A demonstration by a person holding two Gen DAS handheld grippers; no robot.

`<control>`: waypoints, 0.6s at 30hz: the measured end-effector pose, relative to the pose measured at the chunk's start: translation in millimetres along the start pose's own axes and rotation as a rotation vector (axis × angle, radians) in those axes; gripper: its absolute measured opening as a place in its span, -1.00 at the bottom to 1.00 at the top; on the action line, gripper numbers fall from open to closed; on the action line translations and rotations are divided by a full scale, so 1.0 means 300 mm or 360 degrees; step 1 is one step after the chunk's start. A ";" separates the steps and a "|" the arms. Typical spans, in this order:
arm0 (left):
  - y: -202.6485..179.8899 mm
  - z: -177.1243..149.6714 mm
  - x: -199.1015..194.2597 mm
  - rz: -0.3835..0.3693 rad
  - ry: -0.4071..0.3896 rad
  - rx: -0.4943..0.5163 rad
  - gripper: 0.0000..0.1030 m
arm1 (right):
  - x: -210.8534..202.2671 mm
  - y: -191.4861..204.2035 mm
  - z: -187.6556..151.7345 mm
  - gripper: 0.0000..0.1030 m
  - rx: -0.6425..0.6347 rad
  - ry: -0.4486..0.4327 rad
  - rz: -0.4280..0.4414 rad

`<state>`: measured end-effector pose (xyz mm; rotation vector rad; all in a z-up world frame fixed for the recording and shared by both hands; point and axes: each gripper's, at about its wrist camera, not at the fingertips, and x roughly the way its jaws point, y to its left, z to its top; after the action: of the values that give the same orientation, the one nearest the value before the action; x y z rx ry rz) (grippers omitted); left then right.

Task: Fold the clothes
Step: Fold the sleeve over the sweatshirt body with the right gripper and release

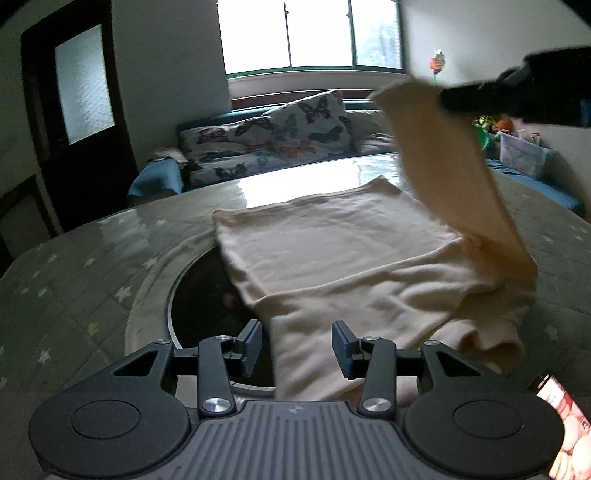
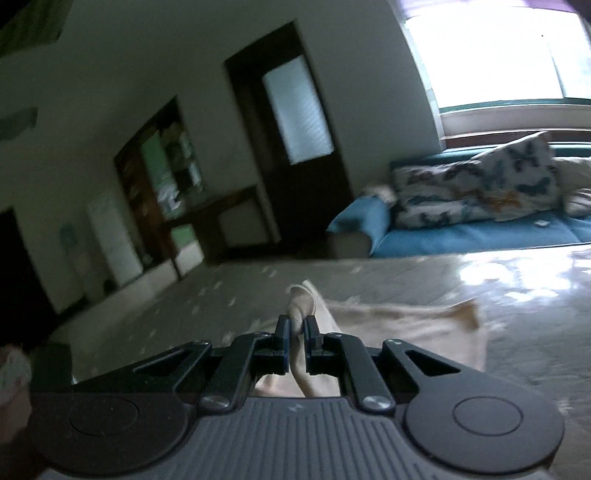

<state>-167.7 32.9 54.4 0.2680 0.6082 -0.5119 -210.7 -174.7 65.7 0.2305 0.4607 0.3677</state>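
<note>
A cream garment (image 1: 332,236) lay partly folded across the middle of the left wrist frame, spread over a grey star-patterned table cover (image 1: 74,280) and overlapping a dark round opening (image 1: 207,291) at centre left. One strip of the cloth (image 1: 447,158) rose toward the upper right of that frame, where the right gripper (image 1: 443,98), blurred and dark, was clamped on its end. In the right wrist frame, the same gripper (image 2: 297,326) sat at lower centre with its jaws pressed together on a bunched fold of the garment (image 2: 301,299). The left gripper (image 1: 295,341), at the bottom centre of its own frame, stood with jaws apart, cloth showing between them but neither pad pressing it. Behind the table, butterfly-print cushions (image 1: 266,144) rested on a blue sofa (image 2: 461,238) beneath a bright window (image 1: 310,33), beside a dark door (image 1: 74,107) at left.
</note>
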 end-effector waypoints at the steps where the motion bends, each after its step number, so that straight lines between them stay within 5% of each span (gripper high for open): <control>1: 0.008 -0.005 -0.004 0.0008 0.0000 -0.0008 -0.12 | 0.029 0.017 -0.016 -0.86 -0.0013 0.0051 0.0028; 9: 0.060 -0.024 -0.023 0.0047 -0.0005 -0.0066 -0.11 | 0.056 0.051 -0.100 -0.67 -0.0058 0.0229 0.0110; 18: 0.015 0.039 -0.010 -0.0053 -0.0071 -0.0032 -0.12 | 0.015 -0.072 -0.142 -0.67 -0.0232 0.0366 -0.0214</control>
<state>-161.9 33.3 65.9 0.2270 0.5752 -0.5422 -220.9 -186.9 20.4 0.0146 0.6691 0.2952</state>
